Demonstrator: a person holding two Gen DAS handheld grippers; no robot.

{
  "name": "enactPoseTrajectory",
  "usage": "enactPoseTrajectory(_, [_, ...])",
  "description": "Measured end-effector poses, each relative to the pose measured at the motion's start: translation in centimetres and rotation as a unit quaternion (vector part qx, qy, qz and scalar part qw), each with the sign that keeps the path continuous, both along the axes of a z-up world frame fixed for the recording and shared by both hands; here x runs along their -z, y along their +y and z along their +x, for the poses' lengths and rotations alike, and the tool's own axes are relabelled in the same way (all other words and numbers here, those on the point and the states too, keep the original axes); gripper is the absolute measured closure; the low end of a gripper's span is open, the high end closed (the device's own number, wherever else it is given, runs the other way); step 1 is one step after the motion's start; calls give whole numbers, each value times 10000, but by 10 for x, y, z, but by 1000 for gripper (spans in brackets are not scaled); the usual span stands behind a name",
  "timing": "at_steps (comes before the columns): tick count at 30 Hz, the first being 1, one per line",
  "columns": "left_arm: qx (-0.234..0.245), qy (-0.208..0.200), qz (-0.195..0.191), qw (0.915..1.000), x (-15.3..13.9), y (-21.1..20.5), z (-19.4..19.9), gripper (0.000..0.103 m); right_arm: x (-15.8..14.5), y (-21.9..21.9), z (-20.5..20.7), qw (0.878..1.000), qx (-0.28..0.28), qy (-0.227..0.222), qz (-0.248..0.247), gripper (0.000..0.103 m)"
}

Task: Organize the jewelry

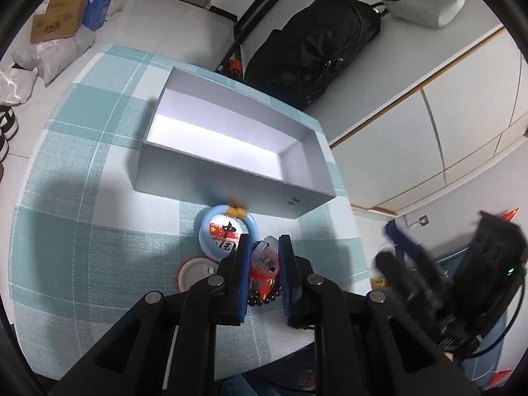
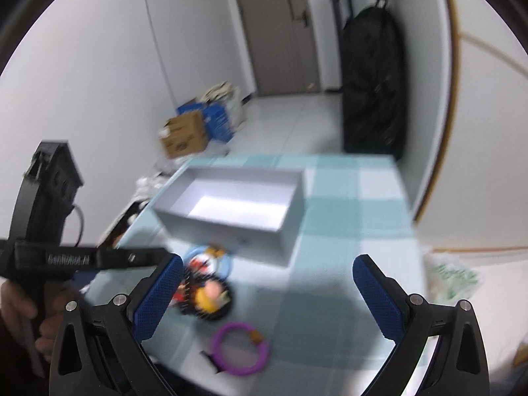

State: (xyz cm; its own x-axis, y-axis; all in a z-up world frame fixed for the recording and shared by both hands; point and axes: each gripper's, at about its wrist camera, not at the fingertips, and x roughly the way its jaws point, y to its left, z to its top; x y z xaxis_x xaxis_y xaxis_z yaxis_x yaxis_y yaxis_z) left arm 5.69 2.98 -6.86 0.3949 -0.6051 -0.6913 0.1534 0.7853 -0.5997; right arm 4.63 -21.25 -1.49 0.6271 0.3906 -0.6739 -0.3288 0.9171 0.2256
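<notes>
An open white box [image 1: 231,142] stands empty on the blue checked tablecloth [image 1: 82,231]; it also shows in the right wrist view [image 2: 231,204]. In front of it lies a heap of jewelry: a light blue ring [image 1: 211,221] around a round badge [image 1: 224,231], a dark bead bracelet [image 1: 264,300] and a red and clear trinket [image 1: 264,264]. My left gripper [image 1: 264,244] is closed on the red and clear trinket. My right gripper [image 2: 267,267] is open and empty above the table. A purple ring [image 2: 241,349] lies near the front edge.
A black bag [image 1: 313,49] hangs behind the table. Cardboard and blue boxes [image 1: 62,13] sit on the floor at the left. A white cabinet [image 1: 429,132] stands to the right. A second round badge [image 1: 194,274] lies left of my fingers.
</notes>
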Motion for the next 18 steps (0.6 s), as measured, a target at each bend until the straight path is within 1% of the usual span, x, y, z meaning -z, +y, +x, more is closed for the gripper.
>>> enactPoseTrajectory(2, [19, -39, 22, 10000, -1, -2, 0, 92, 8, 7, 2, 9993, -208, 270, 152, 0])
enactPoseTrajectory(5, [20, -40, -120, 9999, -4, -1, 4, 92, 20, 20, 5, 9966, -476, 628, 248, 1])
enactPoseTrajectory(7, [-3, -72, -163, 9998, -6, -1, 5, 92, 22, 29, 3, 9952, -641, 699, 242, 10])
enactPoseTrajectory(8, [-22, -82, -179, 9998, -7, 1, 6, 92, 23, 34, 2, 9945, -746, 703, 213, 16])
enactPoseTrajectory(10, [-48, -89, -255, 9996, -9, 3, 7, 92, 25, 40, 0, 9937, -860, 714, 115, 23])
enactPoseTrajectory(12, [-90, -104, -280, 9995, -10, 9, 6, 92, 27, 46, -2, 9917, -999, 798, 104, 36])
enactPoseTrajectory(13, [-111, -112, -292, 9995, -11, 11, 6, 92, 29, 49, -2, 9909, -1049, 839, 110, 40])
enactPoseTrajectory(14, [-133, -123, -301, 9994, -12, 13, 5, 92, 32, 52, -2, 9897, -1121, 878, 121, 46])
enactPoseTrajectory(16, [-153, -136, -361, 9991, -13, 18, 4, 92, 37, 57, -1, 9885, -1186, 939, 77, 50])
enactPoseTrajectory(18, [-174, -145, -373, 9990, -13, 21, 4, 92, 41, 61, -1, 9874, -1233, 987, 53, 64])
